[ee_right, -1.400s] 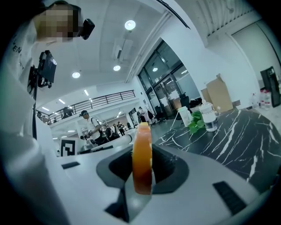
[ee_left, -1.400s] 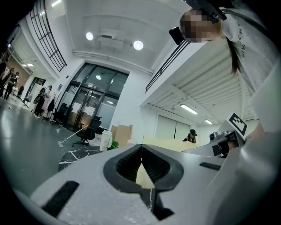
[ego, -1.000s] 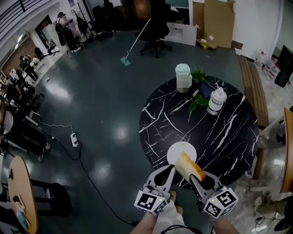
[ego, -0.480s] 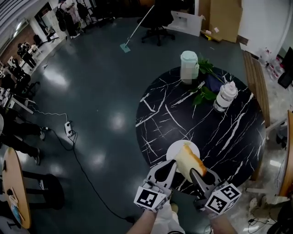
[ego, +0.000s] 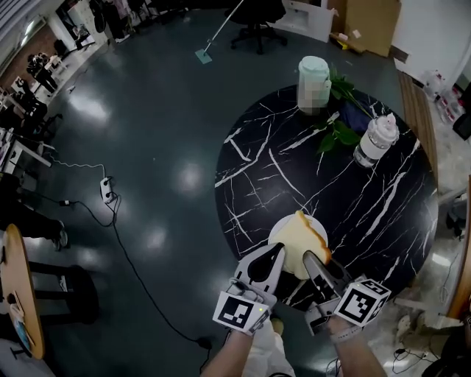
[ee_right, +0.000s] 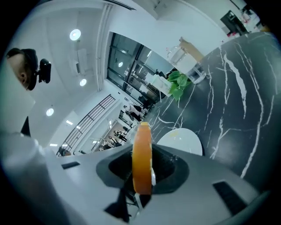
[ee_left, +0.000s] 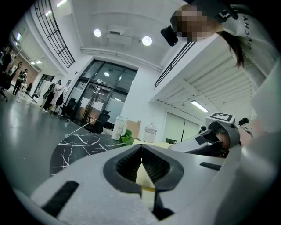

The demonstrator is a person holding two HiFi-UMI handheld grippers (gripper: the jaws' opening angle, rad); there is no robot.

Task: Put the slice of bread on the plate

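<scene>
- Right gripper (ego: 312,259): I read its jaws as clamped on the slice of bread (ee_right: 141,154). The pads press its two broad faces, and the orange-brown crust edge faces the camera in the right gripper view.
- Left gripper (ee_left: 141,151): its jaws are together at the tips with nothing clamped. A pale surface shows through the gap behind the pads, and I cannot tell whether it is bread or plate. In the head view this gripper sits just beside the right one, at the near rim of the table.
- Marker cubes: there is one at the rear of each gripper, left (ego: 239,313) and right (ego: 360,303).
- Slice of bread, position: in the head view it projects forward from the right gripper over the plate (ego: 277,234), with its pale face up. I cannot tell whether it touches the plate.
- Plate: white and round, near the table's near edge, with its left part bare.
- Table (ego: 368,213): round, black top with white veining.
- Far side of the table: a clear bottle (ego: 375,140), green leaves (ego: 340,132) and a pale lidded container (ego: 314,68) stand near one another.
- Floor beyond the table: a mop (ego: 204,55) and an office chair (ego: 257,15).
- Floor to the left: a power strip (ego: 105,190) with a trailing cable.
- Left edge of the head view: a wooden tabletop (ego: 18,294).
</scene>
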